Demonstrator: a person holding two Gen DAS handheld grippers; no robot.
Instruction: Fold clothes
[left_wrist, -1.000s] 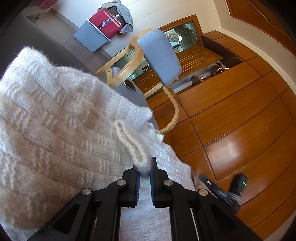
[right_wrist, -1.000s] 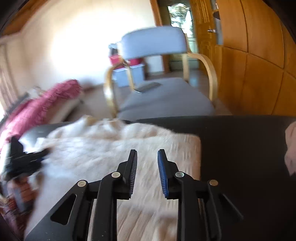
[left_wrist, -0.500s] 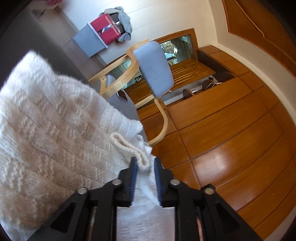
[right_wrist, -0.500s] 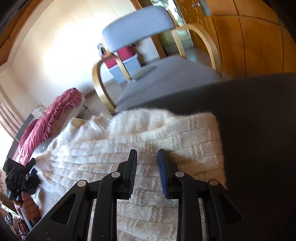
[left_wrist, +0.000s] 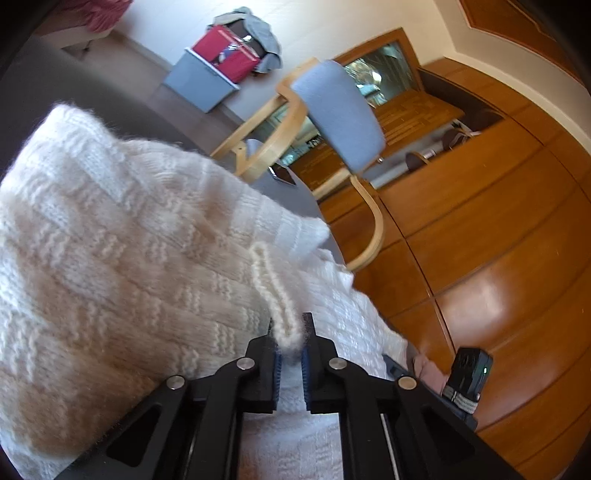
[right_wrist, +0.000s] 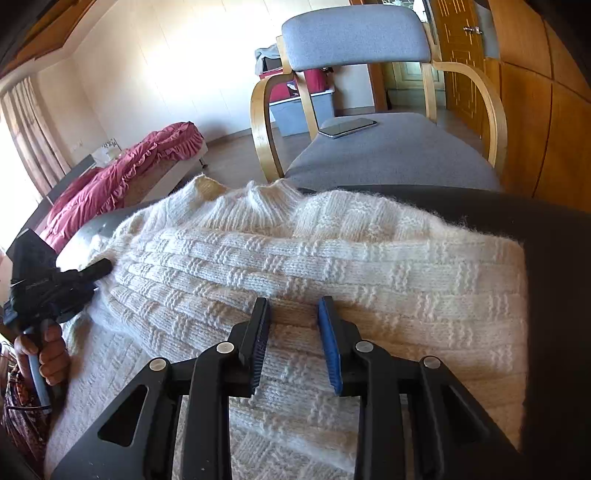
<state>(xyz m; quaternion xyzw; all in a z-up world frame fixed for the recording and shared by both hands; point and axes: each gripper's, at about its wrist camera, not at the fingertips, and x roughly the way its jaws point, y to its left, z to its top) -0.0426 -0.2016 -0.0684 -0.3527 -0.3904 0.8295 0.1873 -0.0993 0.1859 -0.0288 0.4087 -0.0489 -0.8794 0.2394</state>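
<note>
The cream knit sweater (right_wrist: 332, 266) lies on the dark table (right_wrist: 554, 258), partly folded, its far edge near the table edge by the chair (right_wrist: 388, 155). Left gripper (left_wrist: 290, 347) is clamped on a fuzzy edge loop of the knit, lifting that side. Right gripper (right_wrist: 293, 321) sits open over the fold ridge, jaws apart, gripping nothing. Probably best to carry the left edge across slowly, keep it level, and let the right one pin the crease so the layers underneath don't drag along.
</note>
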